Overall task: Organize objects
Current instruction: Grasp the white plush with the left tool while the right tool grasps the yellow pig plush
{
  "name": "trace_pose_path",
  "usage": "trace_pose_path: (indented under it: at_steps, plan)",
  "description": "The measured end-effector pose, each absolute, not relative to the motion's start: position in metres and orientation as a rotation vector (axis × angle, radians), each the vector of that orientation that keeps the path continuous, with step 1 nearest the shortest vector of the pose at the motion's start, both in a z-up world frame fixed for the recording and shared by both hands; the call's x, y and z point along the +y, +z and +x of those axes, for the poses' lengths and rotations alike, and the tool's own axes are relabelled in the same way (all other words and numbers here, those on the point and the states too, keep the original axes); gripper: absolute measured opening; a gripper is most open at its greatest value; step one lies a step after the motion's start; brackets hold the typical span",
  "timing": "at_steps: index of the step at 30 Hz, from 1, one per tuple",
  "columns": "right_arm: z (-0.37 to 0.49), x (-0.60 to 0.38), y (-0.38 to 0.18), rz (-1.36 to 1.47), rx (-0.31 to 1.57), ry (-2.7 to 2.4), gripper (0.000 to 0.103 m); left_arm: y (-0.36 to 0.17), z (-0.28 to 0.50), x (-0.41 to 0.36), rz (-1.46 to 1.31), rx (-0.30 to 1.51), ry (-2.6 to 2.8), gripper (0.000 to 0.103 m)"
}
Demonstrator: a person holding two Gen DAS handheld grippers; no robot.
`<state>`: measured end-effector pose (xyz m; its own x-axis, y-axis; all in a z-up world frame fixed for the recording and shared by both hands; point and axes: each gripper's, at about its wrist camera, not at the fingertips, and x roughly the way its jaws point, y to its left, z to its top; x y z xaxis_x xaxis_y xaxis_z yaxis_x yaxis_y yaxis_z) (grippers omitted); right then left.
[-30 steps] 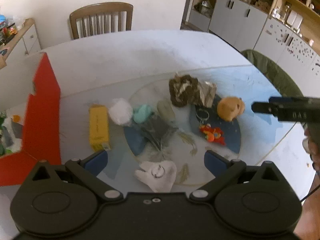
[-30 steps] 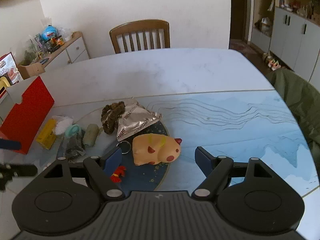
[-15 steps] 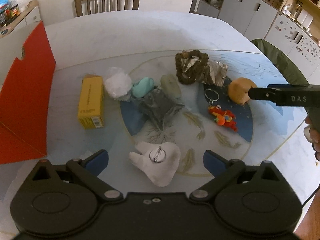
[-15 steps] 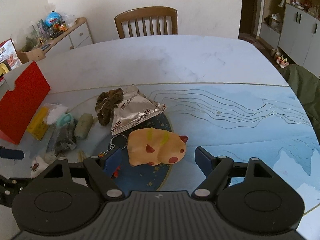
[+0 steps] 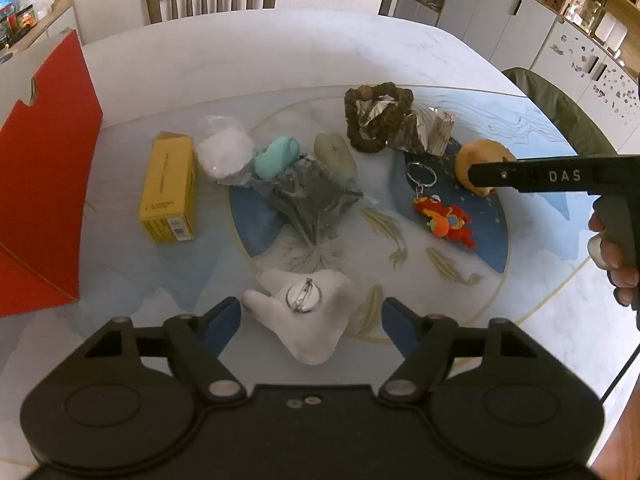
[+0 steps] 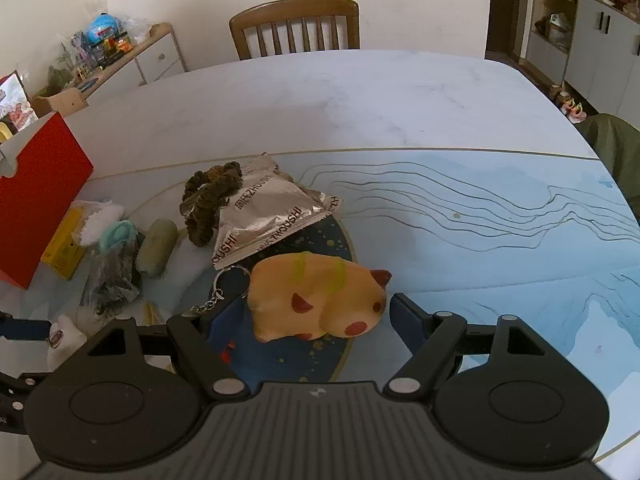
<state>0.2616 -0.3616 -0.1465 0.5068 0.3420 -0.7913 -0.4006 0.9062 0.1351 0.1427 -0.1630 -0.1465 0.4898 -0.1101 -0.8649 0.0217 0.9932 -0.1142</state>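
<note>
Left gripper (image 5: pixel 311 314) at near counter (image 5: pixel 248 56) edge, jaws spread, white tooth-shaped plush (image 5: pixel 304 312) lying between tips, pin-back up. Right gripper (image 6: pixel 318 314) jaws spread wide either side of yellow squishy animal toy (image 6: pixel 316 296), not seen pinching it. Red keychain figure (image 5: pixel 446 220) just beside toy. Mid counter: dark plastic-wrapped bundle (image 5: pixel 316 200), teal item (image 5: pixel 276 156), olive roll (image 5: pixel 334 154), white wad (image 5: pixel 224 152), yellow box (image 5: pixel 170 190). Farther: brown scrunchie (image 5: pixel 376 122) overlapping silver foil packet (image 6: pixel 268 216). Red box (image 5: pixel 44 184) at left edge. Wooden chair (image 6: pixel 296 26) beyond far edge.
</note>
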Motion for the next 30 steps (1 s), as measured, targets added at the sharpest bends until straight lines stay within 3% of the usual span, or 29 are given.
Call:
trace_pose_path:
  at_steps: [8, 14, 30]
  plan:
    - [0.26, -0.36, -0.146, -0.084, 0.929, 0.442, 0.075, -0.149, 0.141, -0.163, -0.108, 1.06, -0.088, 0.056]
    - [0.255, -0.36, -0.144, -0.091, 0.922, 0.431, 0.071, -0.148, 0.139, -0.164, -0.111, 1.051, -0.095, 0.055]
    - [0.219, -0.355, -0.098, -0.064, 0.863, 0.492, 0.07, -0.118, 0.127, -0.155, -0.139, 0.981, -0.098, 0.054]
